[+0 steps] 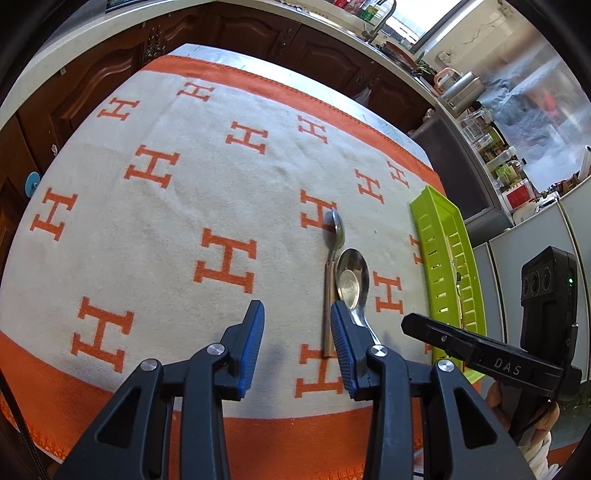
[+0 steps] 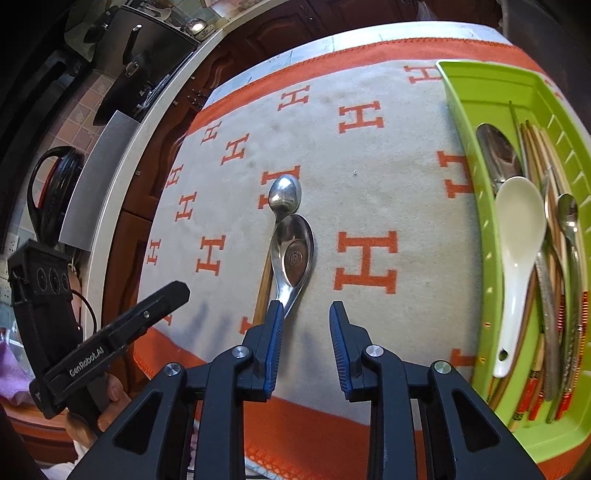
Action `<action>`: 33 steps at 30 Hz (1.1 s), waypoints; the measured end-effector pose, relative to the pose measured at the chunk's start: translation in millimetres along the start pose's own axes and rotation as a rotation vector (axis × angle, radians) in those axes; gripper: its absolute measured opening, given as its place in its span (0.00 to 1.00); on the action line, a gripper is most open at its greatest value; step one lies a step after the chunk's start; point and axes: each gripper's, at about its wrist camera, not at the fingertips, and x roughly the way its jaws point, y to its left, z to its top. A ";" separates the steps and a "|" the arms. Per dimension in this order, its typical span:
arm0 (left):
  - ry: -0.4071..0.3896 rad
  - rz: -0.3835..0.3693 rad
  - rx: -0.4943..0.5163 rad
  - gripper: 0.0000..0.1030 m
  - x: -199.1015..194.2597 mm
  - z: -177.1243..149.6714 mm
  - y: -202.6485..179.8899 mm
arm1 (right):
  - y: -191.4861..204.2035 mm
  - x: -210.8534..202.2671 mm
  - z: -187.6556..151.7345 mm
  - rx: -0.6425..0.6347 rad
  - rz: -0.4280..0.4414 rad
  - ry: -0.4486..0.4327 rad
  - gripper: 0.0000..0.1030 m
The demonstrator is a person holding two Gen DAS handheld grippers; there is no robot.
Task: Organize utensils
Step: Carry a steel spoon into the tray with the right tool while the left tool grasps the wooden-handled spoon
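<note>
A cloth [image 1: 184, 206] covers the bench. Near its middle lie two spoons side by side, touching: a small spoon [image 2: 284, 194] whose bowl reaches farther from the cameras, and a larger spoon [image 2: 293, 254] just to its right and nearer. To the right of both, well apart, a tray [image 2: 491, 295] sits along the cloth's edge. In the tray lie a ceramic spoon [image 2: 519, 229], metal spoons and chopsticks [image 2: 550, 206], bundled lengthwise. Behind the bench run cabinets [image 1: 258, 29].

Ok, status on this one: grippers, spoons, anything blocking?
Left gripper and right gripper open, empty. Two metal spoons side by side on cloth, not yet in green tray. Nothing in the way.
</note>
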 end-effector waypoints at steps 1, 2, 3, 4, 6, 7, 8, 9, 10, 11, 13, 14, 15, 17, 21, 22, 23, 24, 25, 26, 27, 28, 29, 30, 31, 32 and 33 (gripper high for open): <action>0.005 -0.001 -0.004 0.35 1.8 -0.5 1.1 | -0.6 4.6 3.0 0.004 0.003 0.001 0.26; 0.009 -0.002 -0.006 0.35 3.2 -0.5 2.3 | -1.3 9.8 6.6 0.006 0.000 0.001 0.26; 0.011 -0.002 -0.006 0.35 4.5 -1.0 2.9 | -2.6 14.3 9.6 0.010 -0.006 0.001 0.26; 0.014 -0.001 -0.004 0.35 6.0 -1.1 3.0 | -3.9 19.4 13.6 0.015 -0.005 0.000 0.26; 0.016 -0.001 -0.002 0.35 7.4 -1.5 3.2 | -5.9 27.5 20.3 0.017 -0.001 -0.012 0.26; 0.017 -0.001 -0.003 0.35 8.3 -1.1 3.0 | -6.2 31.1 24.1 0.014 -0.004 -0.023 0.26; 0.018 -0.001 -0.003 0.35 9.0 -0.7 3.0 | -5.8 34.6 27.6 0.012 -0.005 -0.029 0.26; 0.018 -0.001 -0.004 0.35 9.9 -0.4 3.2 | -4.9 38.7 31.7 0.010 -0.006 -0.038 0.26; 0.019 -0.002 -0.006 0.35 10.9 0.0 3.4 | -3.6 41.6 34.5 0.004 -0.008 -0.046 0.26; 0.019 -0.002 -0.006 0.35 11.4 0.3 3.6 | -0.7 46.3 37.9 -0.012 -0.019 -0.057 0.26; 0.020 -0.002 -0.007 0.35 12.3 0.6 4.6 | 5.4 55.0 39.7 -0.050 -0.041 -0.067 0.26; 0.020 -0.003 -0.007 0.35 11.7 0.3 4.7 | 11.0 58.7 39.1 -0.089 -0.059 -0.093 0.26; 0.021 -0.004 -0.008 0.35 12.4 0.5 4.8 | 15.4 60.8 37.9 -0.116 -0.075 -0.106 0.26; 0.023 -0.004 -0.008 0.35 14.1 0.8 5.6 | 27.6 66.9 34.7 -0.186 -0.117 -0.132 0.25; 0.034 -0.006 -0.007 0.35 19.3 2.2 7.2 | 39.2 73.6 29.1 -0.244 -0.138 -0.139 0.04; 0.034 -0.005 -0.004 0.35 19.9 2.7 6.9 | 38.4 73.3 29.2 -0.233 -0.122 -0.136 0.02; 0.032 -0.003 0.003 0.35 20.6 3.9 5.5 | 38.0 70.2 28.0 -0.223 -0.108 -0.144 0.01; 0.030 -0.004 0.013 0.35 21.1 5.2 3.7 | 36.3 65.2 27.4 -0.211 -0.093 -0.155 0.01; 0.029 -0.006 0.025 0.35 22.0 6.8 1.3 | 35.7 61.3 27.6 -0.205 -0.092 -0.166 0.01; 0.027 -0.009 0.037 0.35 22.6 8.3 -1.0 | 33.3 53.9 25.2 -0.203 -0.094 -0.175 0.01; 0.026 -0.017 0.053 0.35 24.0 10.5 -4.0 | 31.5 48.9 24.8 -0.196 -0.090 -0.186 0.01; 0.025 -0.022 0.066 0.35 25.2 12.3 -6.3 | 28.6 42.0 23.7 -0.189 -0.083 -0.196 0.01; 0.025 -0.030 0.088 0.35 28.3 15.9 -10.3 | 25.4 34.5 22.8 -0.180 -0.081 -0.209 0.01; 0.024 -0.032 0.103 0.35 30.4 18.1 -13.0 | 21.7 26.1 21.6 -0.170 -0.078 -0.223 0.01; 0.018 -0.034 0.130 0.35 34.7 22.5 -17.7 | 18.3 17.0 20.7 -0.160 -0.074 -0.241 0.01; 0.015 -0.038 0.149 0.36 37.7 25.7 -21.0 | 14.8 8.3 19.1 -0.154 -0.072 -0.254 0.01; 0.015 -0.043 0.167 0.36 42.3 29.8 -24.5 | 10.7 -2.3 18.1 -0.143 -0.071 -0.274 0.01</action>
